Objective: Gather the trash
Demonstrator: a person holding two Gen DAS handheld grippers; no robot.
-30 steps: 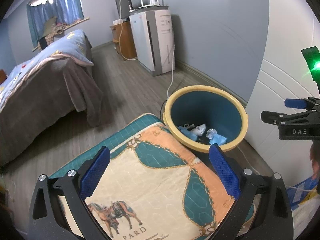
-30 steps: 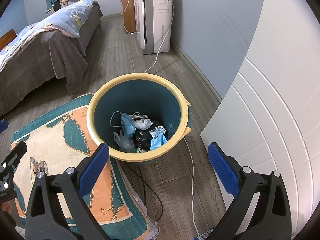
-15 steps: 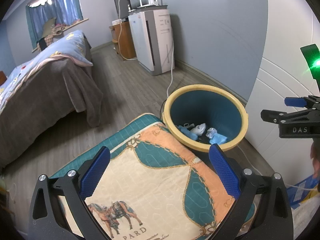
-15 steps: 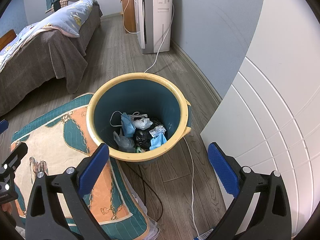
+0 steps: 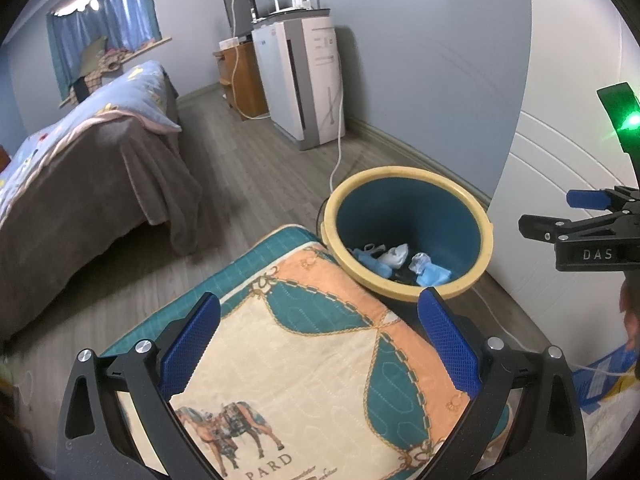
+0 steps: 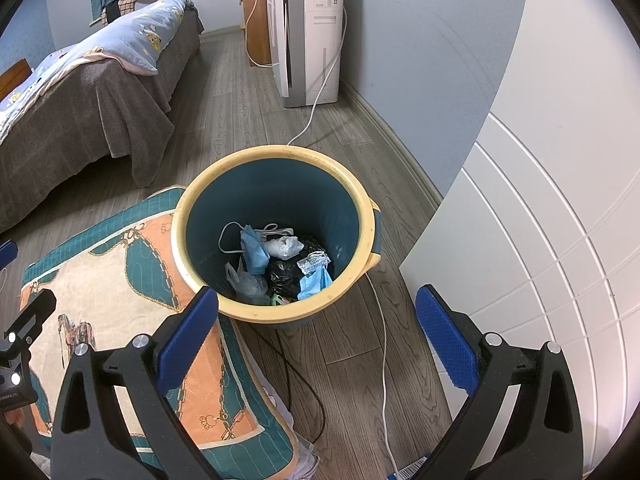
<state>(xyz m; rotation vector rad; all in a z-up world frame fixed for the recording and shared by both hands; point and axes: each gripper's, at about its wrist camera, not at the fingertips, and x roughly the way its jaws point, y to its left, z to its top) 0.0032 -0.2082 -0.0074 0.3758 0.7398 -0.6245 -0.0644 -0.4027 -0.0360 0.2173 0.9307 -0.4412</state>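
A bedroom floor seen from two hand-held grippers, both spread wide with nothing between their blue pads. The left gripper (image 5: 319, 342) hovers over a quilted cushion (image 5: 304, 364) in cream, orange and teal, printed with a horse and the letters "PARD" near its closest edge. Ahead and to the right of that gripper stands the trash bin (image 5: 460, 284), a teal bucket with a yellow rim, just beside the cushion's far corner. The right gripper (image 6: 317, 334) hangs just above and in front of the bin (image 6: 256, 312), looking down into it. At the bottom lies the trash (image 6: 280, 260): crumpled blue pieces, clear and white plastic bags, a black bag and a loop of white cord. In the left view the right gripper (image 5: 580, 224) appears at the right edge, its black body marked "DAS", with a green light above it. A white cable (image 6: 380, 344) runs along the wooden floor between the right gripper's fingers. Further ahead stand a white appliance (image 6: 316, 36) against the blue wall, and to the left a bed (image 6: 92, 92) with a brown cover.
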